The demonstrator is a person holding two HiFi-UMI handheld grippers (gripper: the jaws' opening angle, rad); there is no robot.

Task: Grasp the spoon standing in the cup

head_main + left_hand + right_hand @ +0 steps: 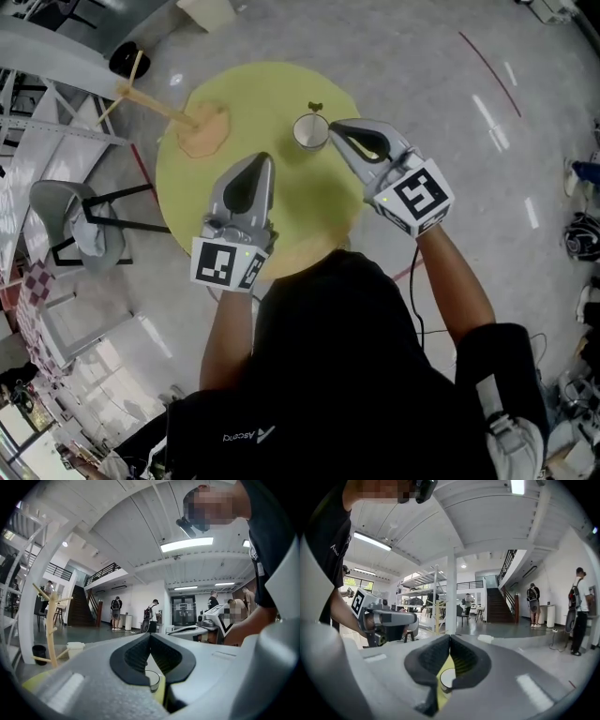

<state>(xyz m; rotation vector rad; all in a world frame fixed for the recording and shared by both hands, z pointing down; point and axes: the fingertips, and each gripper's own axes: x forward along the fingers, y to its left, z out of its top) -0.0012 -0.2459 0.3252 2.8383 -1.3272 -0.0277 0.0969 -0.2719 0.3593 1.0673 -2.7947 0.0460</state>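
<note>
Black shirt (337, 375): nearest the head view, filling its lower half; both forearms reach forward from it over the table.

Left gripper (265, 159): over the near middle of the table, pointing away from the person. Its own view shows the two dark pads meeting at the tip, closed on nothing.

Right gripper (334, 125): further forward and angled left, its tip just beside the cup's right rim. Its jaws are also pressed together and empty.

Table (309, 206): round, yellow-green top, under both grippers.

Cup (311, 131): small, pale and upright, towards the table's far side, near the right gripper's tip and ahead of the left one.

Spoon: not clearly made out in any view. A small dark shape (316, 106) just past the cup's far rim may be its upper end, but I cannot tell.

Handling (judgement): probably light, thin and stiff, with a smooth handle that can swivel or slide between the pads. The cup looks light enough to tip if it is nudged.

Where to hold (judgement): on the handle above the rim, pads across its flat faces, once the jaws have been parted.

Wooden stand (204, 129): branching, its tan base on the table's far left, well apart from the cup.

Chair (75, 216): grey, on the floor beyond the table's left edge.
</note>
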